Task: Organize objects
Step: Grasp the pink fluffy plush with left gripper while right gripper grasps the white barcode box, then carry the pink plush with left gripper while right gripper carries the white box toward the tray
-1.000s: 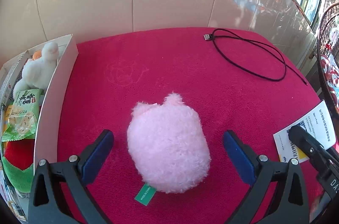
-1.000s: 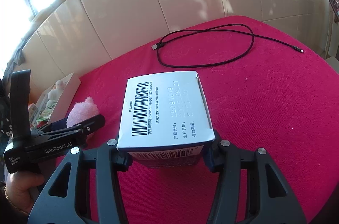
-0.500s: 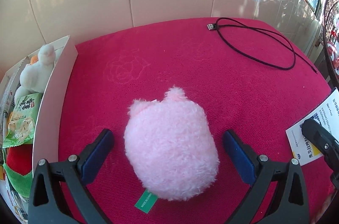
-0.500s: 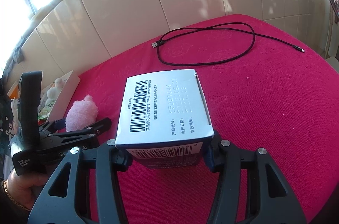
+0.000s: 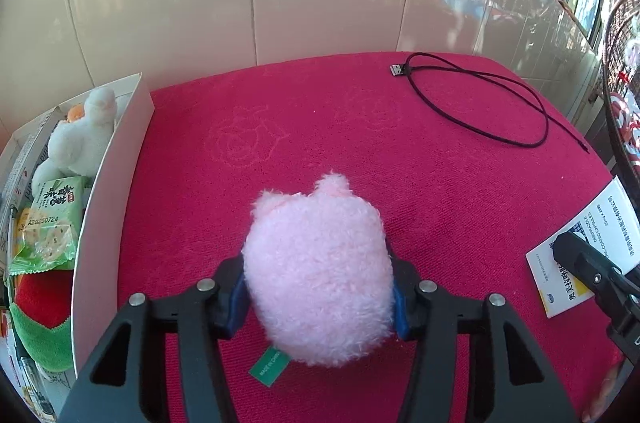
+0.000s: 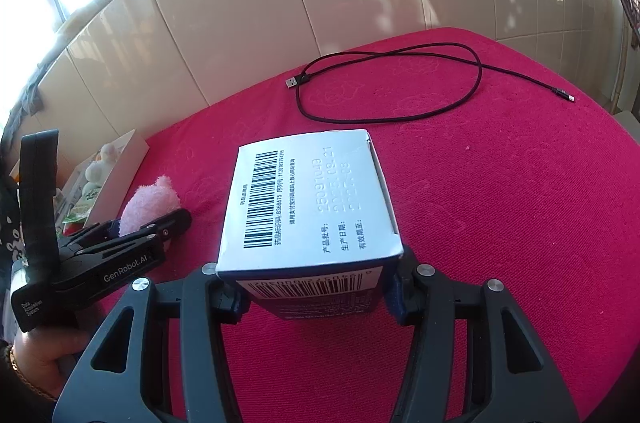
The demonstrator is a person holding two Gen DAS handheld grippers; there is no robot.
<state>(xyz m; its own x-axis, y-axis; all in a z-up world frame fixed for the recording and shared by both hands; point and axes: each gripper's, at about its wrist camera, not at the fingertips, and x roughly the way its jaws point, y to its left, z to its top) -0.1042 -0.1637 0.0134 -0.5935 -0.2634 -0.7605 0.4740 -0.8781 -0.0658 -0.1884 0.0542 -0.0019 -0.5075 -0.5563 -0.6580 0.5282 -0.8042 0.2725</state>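
Observation:
A fluffy pink plush toy (image 5: 316, 275) with a green tag lies on the red cloth (image 5: 320, 127), also visible in the right wrist view (image 6: 150, 201). My left gripper (image 5: 319, 299) is closing its jaws on it, and the blue pads touch both its sides. The right gripper (image 6: 316, 295) is shut on a white and blue carton (image 6: 308, 207) with barcodes, held just above the cloth. In the left wrist view that carton (image 5: 580, 235) shows at the right edge. An open white storage box (image 5: 116, 183) stands at the left.
The storage box holds a white plush (image 5: 80, 139), a green snack packet (image 5: 52, 223) and a red-and-green item (image 5: 40, 307). A black USB cable (image 6: 400, 91) loops at the far right of the cloth. Tiled wall runs behind. A hand (image 6: 44, 363) grips the left tool.
The left gripper's fingers went from wide apart to closed against the pink plush. The right gripper and its carton stayed put.

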